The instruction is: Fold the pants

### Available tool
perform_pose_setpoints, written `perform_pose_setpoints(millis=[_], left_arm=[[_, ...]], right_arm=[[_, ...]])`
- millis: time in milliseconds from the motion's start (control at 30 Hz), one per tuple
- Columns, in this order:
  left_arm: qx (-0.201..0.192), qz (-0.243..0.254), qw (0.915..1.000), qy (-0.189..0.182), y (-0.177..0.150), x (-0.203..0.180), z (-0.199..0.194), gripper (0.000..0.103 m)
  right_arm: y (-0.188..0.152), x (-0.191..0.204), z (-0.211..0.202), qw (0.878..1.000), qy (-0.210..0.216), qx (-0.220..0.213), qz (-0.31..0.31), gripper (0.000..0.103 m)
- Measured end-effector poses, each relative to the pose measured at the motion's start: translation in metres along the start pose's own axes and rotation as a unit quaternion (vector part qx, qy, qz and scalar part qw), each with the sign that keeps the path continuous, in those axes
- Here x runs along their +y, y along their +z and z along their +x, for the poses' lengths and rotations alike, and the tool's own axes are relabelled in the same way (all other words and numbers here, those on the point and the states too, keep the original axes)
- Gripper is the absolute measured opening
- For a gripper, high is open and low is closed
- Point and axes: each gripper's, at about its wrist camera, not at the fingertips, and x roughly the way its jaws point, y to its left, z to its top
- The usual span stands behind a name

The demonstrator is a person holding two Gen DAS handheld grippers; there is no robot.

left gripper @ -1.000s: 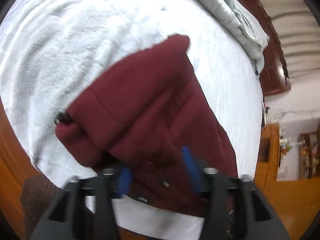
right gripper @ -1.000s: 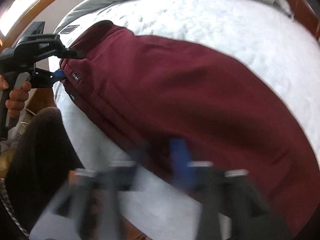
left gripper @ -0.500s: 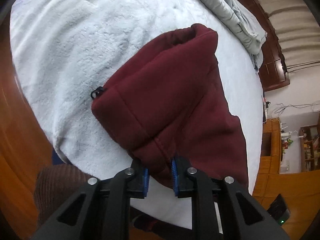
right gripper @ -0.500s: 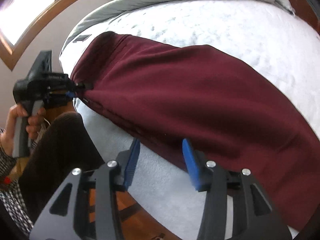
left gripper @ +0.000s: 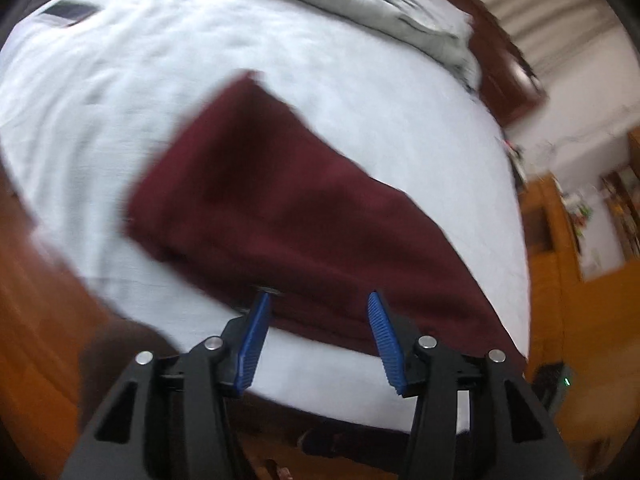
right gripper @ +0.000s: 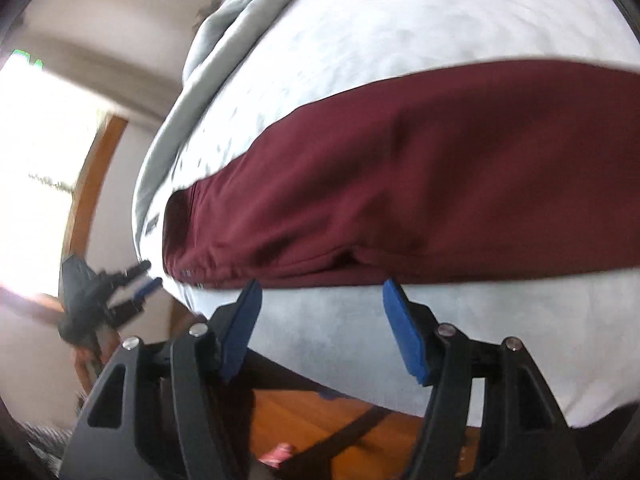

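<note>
Dark red pants [left gripper: 280, 208] lie folded lengthwise on a white fleece bed cover [left gripper: 120, 80]. My left gripper [left gripper: 318, 300] hangs just above their near edge, its jaws opening, nothing between the blue pads. In the right wrist view the pants [right gripper: 400, 184] stretch across the bed, waistband end at the left. My right gripper [right gripper: 322, 286] sits just off their near edge over the white cover [right gripper: 340, 340], its jaws opening too and holding nothing. The left gripper [right gripper: 148, 278] shows small at the left of that view, off the waistband corner.
A grey blanket [left gripper: 380, 4] is bunched at the far side of the bed. A dark flat object [left gripper: 70, 12] lies on the cover at the far left. Wooden floor [right gripper: 320, 412] and a dark wooden headboard [left gripper: 508, 68] border the bed. A bright window [right gripper: 36, 168] is at left.
Both grippers let go of the pants, opened and drew back from the near edge. The pants now lie flat on the cover. Both views have rolled.
</note>
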Motion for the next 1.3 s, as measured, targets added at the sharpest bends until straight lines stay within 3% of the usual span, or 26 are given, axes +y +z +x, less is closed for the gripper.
perform_pose_setpoints(millis=[67,167,367,467,500,567,600,633,800,867,967,1000,1067,1133,1200,1300], left_arm=[[0.002,0.037,0.9993,-0.006,-0.001,-0.024,0.017,0.051],[-0.005,0.069,0.9975,0.015,0.003,-0.041,0.044,0.052],[0.029,0.076,0.9952,0.056,0.009,-0.026,0.084,0.052],[0.038,0.074,0.9954,0.047,0.009,-0.013,0.09,0.051],[0.039,0.075,0.9954,0.046,0.009,-0.011,0.09,0.05],[0.039,0.082,0.9948,0.046,0.008,-0.012,0.09,0.05],[0.04,0.087,0.9943,0.047,0.008,-0.012,0.091,0.05],[0.04,0.09,0.994,0.048,0.008,-0.013,0.091,0.05],[0.031,0.102,0.993,0.051,0.007,-0.016,0.077,0.05],[0.025,0.117,0.9909,0.061,0.003,-0.02,0.074,0.05],[0.011,0.164,0.9825,0.087,-0.009,-0.044,0.075,0.05],[0.01,0.175,0.9813,0.081,-0.012,-0.054,0.075,0.05],[0.016,0.188,0.9808,0.049,-0.021,-0.078,0.079,0.051],[0.031,0.203,0.9785,0.019,-0.031,-0.102,0.088,0.053],[0.045,0.227,0.9728,0.004,-0.046,-0.126,0.103,0.054],[0.063,0.259,0.9637,0.013,-0.065,-0.148,0.128,0.054]], right_arm=[[0.001,-0.008,0.002,1.0,0.009,-0.004,0.023,0.064],[0.001,-0.011,0.012,0.998,0.033,0.001,0.046,0.068],[0.003,-0.017,0.041,0.996,0.039,0.007,0.081,0.069],[0.014,-0.027,0.042,0.993,0.052,0.0,0.108,0.069],[0.015,-0.033,0.04,0.992,0.057,-0.002,0.111,0.067],[0.024,-0.038,0.039,0.991,0.066,-0.008,0.12,0.047],[0.025,-0.039,0.039,0.991,0.061,-0.006,0.12,0.022],[0.027,-0.039,0.039,0.991,0.059,-0.004,0.118,0.013],[0.016,-0.031,0.021,0.994,0.055,-0.004,0.096,0.008],[0.005,-0.036,0.024,0.995,0.02,0.013,0.095,0.008],[-0.002,-0.045,0.037,0.996,0.006,0.023,0.089,0.011],[-0.002,-0.044,0.037,0.996,0.01,0.019,0.088,0.014],[0.002,-0.038,0.033,0.997,0.015,0.019,0.071,0.029],[0.002,-0.032,0.022,0.999,0.009,0.014,0.052,0.052],[0.003,-0.034,0.002,0.999,-0.008,0.001,0.044,0.056],[0.002,-0.062,-0.038,0.996,-0.025,-0.03,0.081,0.056]])
